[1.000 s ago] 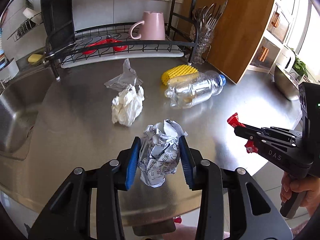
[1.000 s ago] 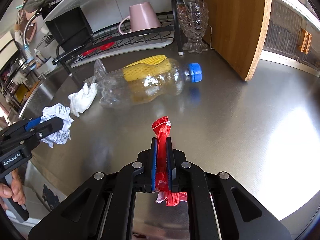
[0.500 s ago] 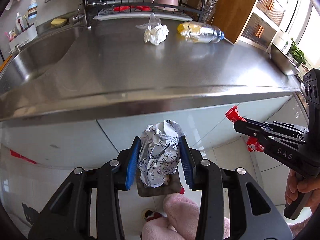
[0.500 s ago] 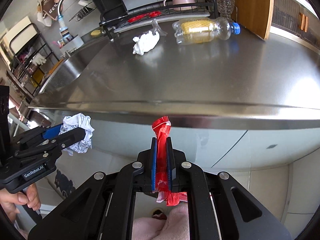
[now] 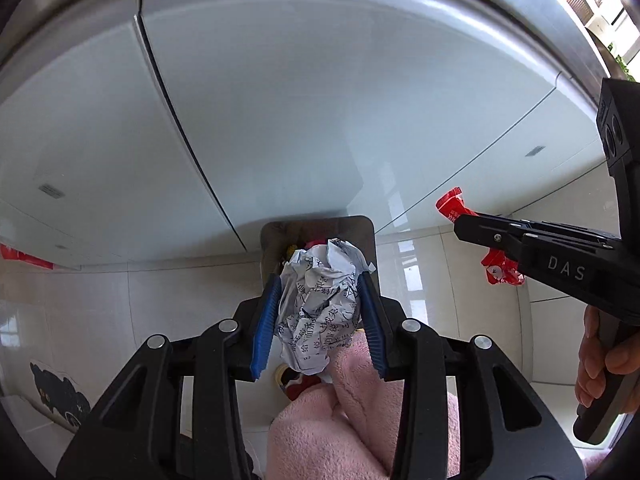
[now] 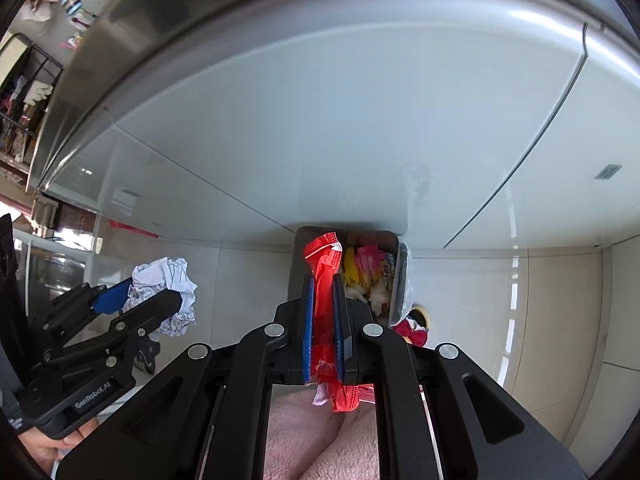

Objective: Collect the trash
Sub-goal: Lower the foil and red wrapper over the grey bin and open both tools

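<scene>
Cabinet fronts (image 5: 320, 112): pale doors fill the upper half of both views, with the steel counter edge (image 6: 168, 40) arching across the top; you are pointing steeply down at the tiled floor (image 5: 120, 300).
Trash bin (image 6: 394, 276): it stands on the floor against the cabinets, centre of each frame, open-topped and already holding yellow and pink wrappers.
Left gripper (image 5: 318, 312): your blue pads clamp the crumpled printed paper ball (image 5: 320, 300) from both sides; it sits at centre frame, in line with the bin mouth.
Right gripper (image 6: 322, 320): your jaws are nearly closed, pinching the red wrapper (image 6: 324, 276), whose top end shows against the bin's left wall at centre frame.
Step in hand: carrying both pieces to the bin; neither is released yet.
Next move: I judge you should bring each tip squarely over the opening, then let go one at a time.
Watch for: the thin wrapper may cling to a pad or flutter outside the rim.
</scene>
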Demonstrator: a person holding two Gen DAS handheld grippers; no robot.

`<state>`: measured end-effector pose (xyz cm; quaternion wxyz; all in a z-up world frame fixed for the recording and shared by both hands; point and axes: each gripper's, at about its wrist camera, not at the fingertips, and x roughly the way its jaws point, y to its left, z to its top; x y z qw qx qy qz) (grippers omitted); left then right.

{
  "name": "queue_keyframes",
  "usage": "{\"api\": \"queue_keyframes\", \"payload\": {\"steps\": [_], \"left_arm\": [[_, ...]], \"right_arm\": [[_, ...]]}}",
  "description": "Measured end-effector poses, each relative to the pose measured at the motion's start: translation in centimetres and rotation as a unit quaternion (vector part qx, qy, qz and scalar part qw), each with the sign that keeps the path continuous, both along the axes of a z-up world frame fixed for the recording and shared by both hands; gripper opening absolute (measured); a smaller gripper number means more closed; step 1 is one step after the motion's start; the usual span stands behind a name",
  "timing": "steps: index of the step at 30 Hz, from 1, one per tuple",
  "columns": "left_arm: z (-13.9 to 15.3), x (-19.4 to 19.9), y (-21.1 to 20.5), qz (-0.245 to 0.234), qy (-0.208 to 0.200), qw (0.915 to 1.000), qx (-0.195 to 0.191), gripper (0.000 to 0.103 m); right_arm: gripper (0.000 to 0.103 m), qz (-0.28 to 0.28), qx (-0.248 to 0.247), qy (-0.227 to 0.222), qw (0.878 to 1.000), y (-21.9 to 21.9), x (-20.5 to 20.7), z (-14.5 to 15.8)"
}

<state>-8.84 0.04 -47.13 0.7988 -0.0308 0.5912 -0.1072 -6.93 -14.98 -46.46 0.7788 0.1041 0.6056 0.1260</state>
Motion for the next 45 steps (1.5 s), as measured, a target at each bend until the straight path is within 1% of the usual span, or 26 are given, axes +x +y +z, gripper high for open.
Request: {"api": "queue_keyframes", "payload": {"steps": [4,7,10,13,17,23,24,25,26,27,29,31,32,33,34,35,36,37,38,39,42,45], "left_arm": [[-4.2,1.1,-0.4,0.006,0.029,0.9996,0.001,0.037],[-6.8,1.9,-0.9,0.003,0.047,0.9989,0.003,0.038],[-9.0,2.5,-1.0,-0.003,0.064,0.9979,0.005,0.038],[-10.8,3.1,-1.0,-0.005,0.083,0.9966,-0.001,0.038],[-11.8,3.3,-0.9,-0.012,0.091,0.9958,-0.002,0.039],[-11.8,3.6,-0.7,-0.015,0.091,0.9958,-0.004,0.041],[-11.7,3.5,-0.8,-0.015,0.091,0.9957,-0.004,0.042],[-11.6,3.4,-0.8,-0.015,0.092,0.9957,-0.006,0.046],[-11.6,3.4,-0.8,-0.014,0.091,0.9957,-0.006,0.049],[-11.8,3.4,-0.8,-0.015,0.089,0.9959,-0.005,0.050],[-11.6,3.5,-0.8,-0.016,0.086,0.9962,-0.002,0.053],[-11.5,3.4,-0.8,-0.016,0.084,0.9964,0.004,0.060],[-11.3,3.3,-0.7,-0.015,0.083,0.9964,0.006,0.064],[-11.1,3.2,-0.5,-0.012,0.082,0.9965,0.008,0.066],[-10.7,3.1,-0.4,-0.009,0.081,0.9966,0.011,0.072],[-10.3,3.0,-0.2,-0.005,0.079,0.9968,0.013,0.080],[-9.7,2.8,0.0,-0.001,0.075,0.9971,0.014,0.084],[-9.0,2.6,0.0,0.002,0.071,0.9974,0.014,0.088],[-8.1,2.4,0.2,0.005,0.067,0.9977,0.013,0.092],[-7.2,2.2,0.3,0.005,0.063,0.9979,0.010,0.093],[-4.0,1.5,0.4,0.004,0.046,0.9989,0.007,0.095],[-0.7,1.1,0.6,0.002,0.024,0.9997,0.005,0.095]], "right_arm": [[0.010,-0.007,0.000,0.022,1.000,1.3,1.6,-3.5],[0.010,-0.027,0.014,0.045,0.999,1.4,2.4,-5.8],[0.011,-0.039,0.028,0.067,0.997,1.3,3.1,-8.1],[0.012,-0.048,0.033,0.090,0.994,1.0,3.5,-10.2],[0.012,-0.057,0.030,0.099,0.993,1.0,3.5,-11.4],[0.013,-0.064,0.033,0.105,0.992,1.2,3.9,-11.4],[0.014,-0.065,0.033,0.106,0.992,1.3,4.0,-11.5],[0.016,-0.067,0.032,0.105,0.992,1.3,4.0,-11.4],[0.023,-0.068,0.032,0.103,0.992,1.3,4.1,-11.3],[0.038,-0.072,0.033,0.101,0.992,1.2,4.1,-11.5],[0.048,-0.076,0.028,0.098,0.992,1.1,4.1,-11.4],[0.048,-0.083,0.021,0.096,0.992,0.9,4.1,-11.1],[0.050,-0.086,0.022,0.096,0.991,0.8,4.2,-11.0],[0.056,-0.088,0.022,0.096,0.991,0.7,4.1,-10.8],[0.059,-0.090,0.020,0.093,0.991,0.6,4.1,-10.4],[0.066,-0.090,0.017,0.088,0.992,0.5,4.0,-9.9],[0.075,-0.090,0.012,0.082,0.992,0.4,4.0,-9.4],[0.080,-0.091,0.006,0.076,0.993,0.2,3.8,-8.7],[0.091,-0.092,-0.002,0.070,0.993,0.1,3.7,-8.0],[0.097,-0.092,-0.006,0.065,0.994,-0.1,3.5,-7.2],[0.100,-0.089,-0.014,0.047,0.995,-0.5,2.8,-4.4],[0.100,-0.081,-0.024,0.023,0.996,-0.9,2.0,-1.1]]}}
